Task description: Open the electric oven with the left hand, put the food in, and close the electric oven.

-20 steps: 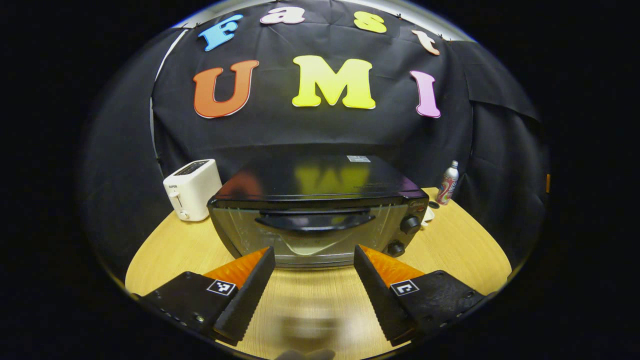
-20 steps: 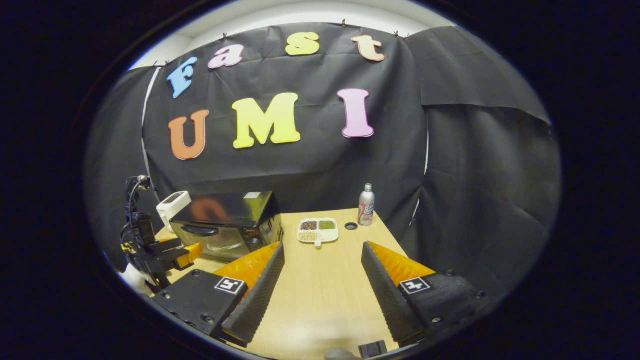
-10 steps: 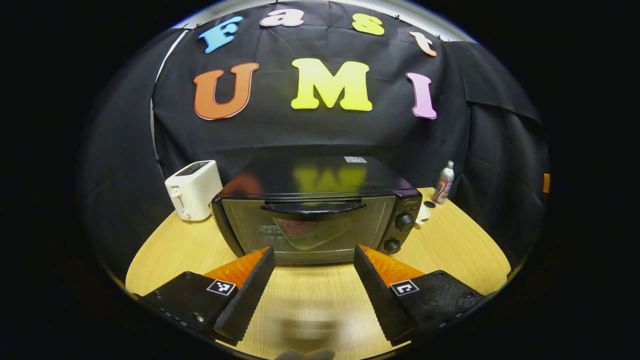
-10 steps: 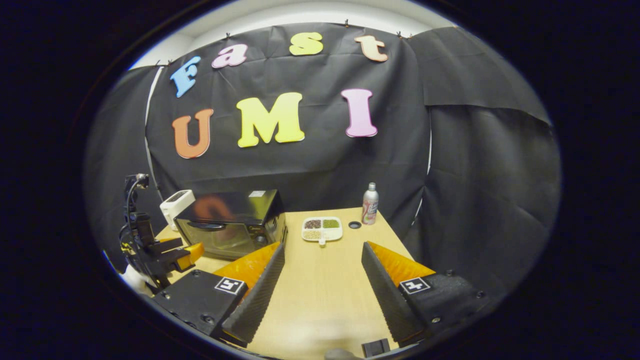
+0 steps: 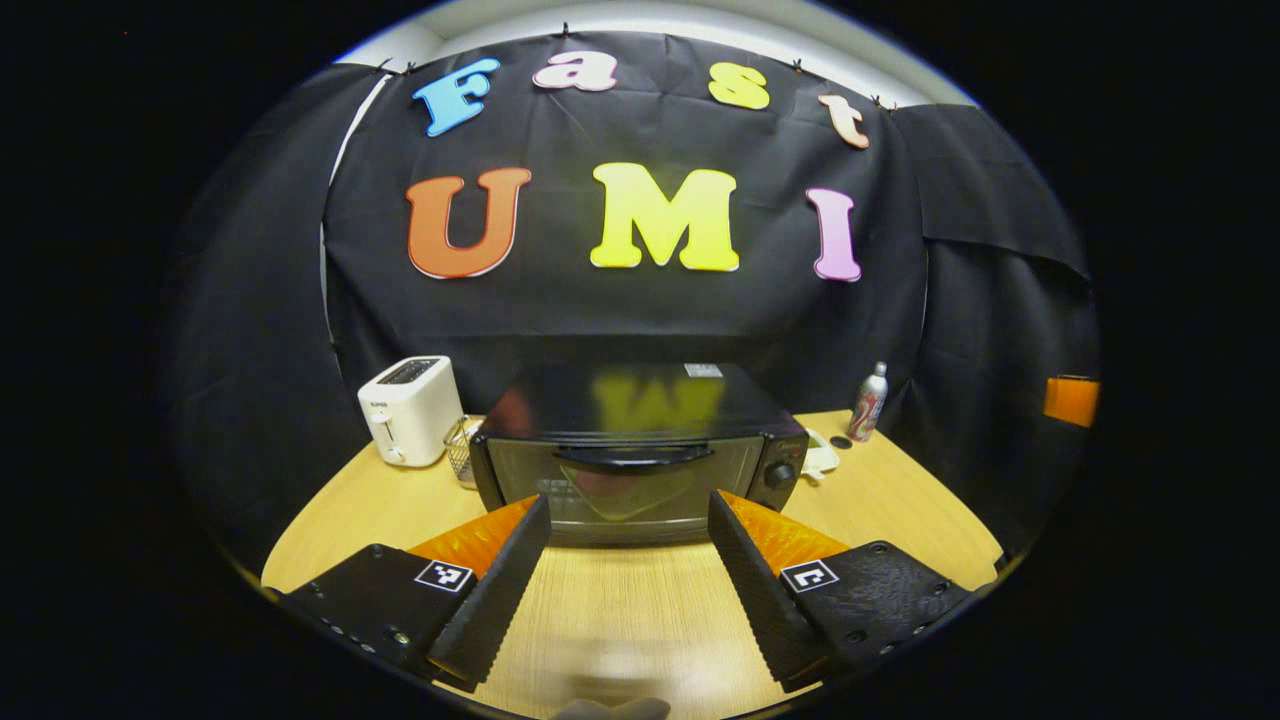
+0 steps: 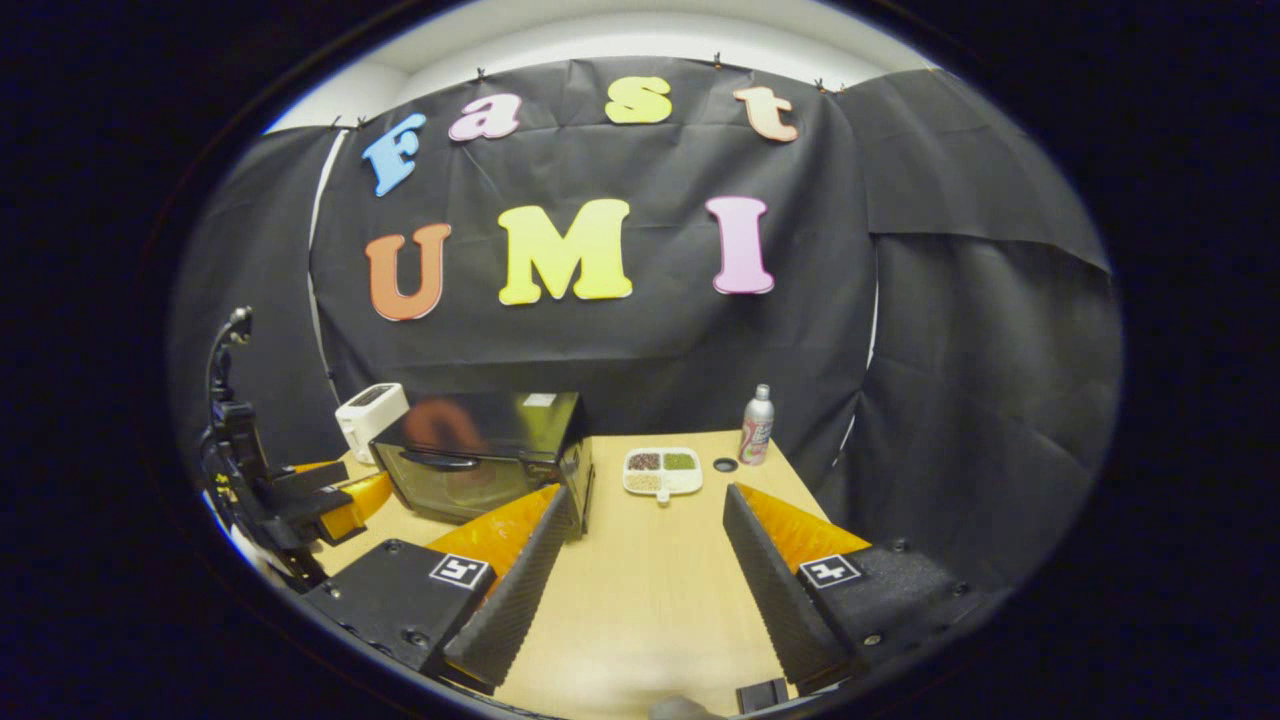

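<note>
Oven door shut, food tray out on the table.

The big wooden table (image 5: 400,500) holds a black oven (image 5: 635,450) with its door closed, and the handle (image 5: 632,457) is not held. The left hand-held gripper (image 5: 628,530) sits in front of it, fingers apart, holding nothing. The right hand-held gripper (image 6: 645,530) is also spread wide and empty. The white food tray (image 6: 662,471) rests beside the oven, so the job looks barely begun. Something pinkish may show behind the glass, but it could be a reflection.
</note>
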Tool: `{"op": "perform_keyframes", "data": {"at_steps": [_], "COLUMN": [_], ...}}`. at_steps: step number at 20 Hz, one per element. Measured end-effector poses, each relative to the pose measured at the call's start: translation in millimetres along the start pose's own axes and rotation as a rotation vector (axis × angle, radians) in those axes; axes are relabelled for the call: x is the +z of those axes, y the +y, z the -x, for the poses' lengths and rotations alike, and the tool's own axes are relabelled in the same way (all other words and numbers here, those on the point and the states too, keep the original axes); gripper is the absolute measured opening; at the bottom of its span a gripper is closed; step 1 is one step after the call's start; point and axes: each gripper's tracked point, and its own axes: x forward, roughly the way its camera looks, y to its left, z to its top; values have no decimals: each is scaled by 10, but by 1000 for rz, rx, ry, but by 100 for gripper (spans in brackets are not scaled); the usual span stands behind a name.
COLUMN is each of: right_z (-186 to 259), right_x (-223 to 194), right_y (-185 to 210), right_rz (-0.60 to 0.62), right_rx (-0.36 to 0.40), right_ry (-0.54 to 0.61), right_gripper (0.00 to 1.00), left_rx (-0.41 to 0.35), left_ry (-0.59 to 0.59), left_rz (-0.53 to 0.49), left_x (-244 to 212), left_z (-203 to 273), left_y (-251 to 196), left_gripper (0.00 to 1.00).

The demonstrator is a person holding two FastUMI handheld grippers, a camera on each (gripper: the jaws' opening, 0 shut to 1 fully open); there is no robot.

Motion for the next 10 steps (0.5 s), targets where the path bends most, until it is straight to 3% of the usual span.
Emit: {"op": "perform_keyframes", "data": {"at_steps": [6,10], "right_z": [397,791], "right_x": [385,661], "right_y": [129,-62], "right_rz": [27,-10], "right_rx": [2,10], "right_ry": [-101,-178], "right_gripper": [96,96], "left_rx": [5,44], "left_ry": [-134,-219], "left_rz": [-17,-47], "left_x": [658,985], "left_z": [654,1232], "left_y": [154,86], "left_gripper": [96,96]}}
